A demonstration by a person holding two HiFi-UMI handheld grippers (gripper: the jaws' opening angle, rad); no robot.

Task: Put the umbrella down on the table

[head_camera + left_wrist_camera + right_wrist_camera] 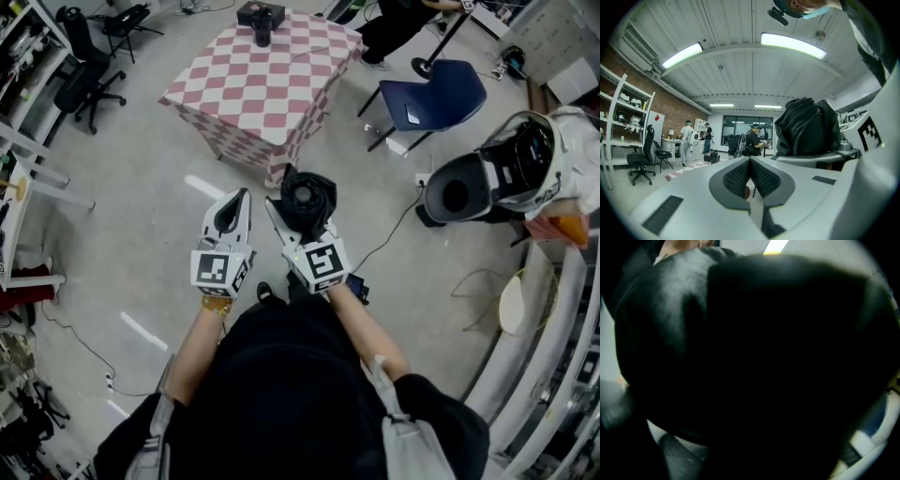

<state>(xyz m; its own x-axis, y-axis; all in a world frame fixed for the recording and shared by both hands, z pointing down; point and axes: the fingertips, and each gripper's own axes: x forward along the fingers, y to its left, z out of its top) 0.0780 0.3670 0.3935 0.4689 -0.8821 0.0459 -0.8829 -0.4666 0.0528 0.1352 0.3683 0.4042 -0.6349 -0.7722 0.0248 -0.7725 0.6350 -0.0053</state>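
A folded black umbrella (pixel 307 200) stands upright between the jaws of my right gripper (pixel 302 217), which is shut on it above the floor. Its dark fabric (pixel 754 362) fills almost the whole right gripper view. From the left gripper view the umbrella (pixel 806 127) shows at the right. My left gripper (pixel 234 214) hangs just left of it, jaws closed together and holding nothing; its fingertips (pixel 750 180) meet. The table (pixel 272 89), under a pink and white checked cloth, stands ahead of both grippers.
A black box with a dark cylinder (pixel 262 21) sits at the table's far edge. A blue chair (pixel 433 96) stands right of the table, a grey and white machine (pixel 497 173) further right. Office chairs (pixel 89 80) and shelving line the left. Cables cross the floor.
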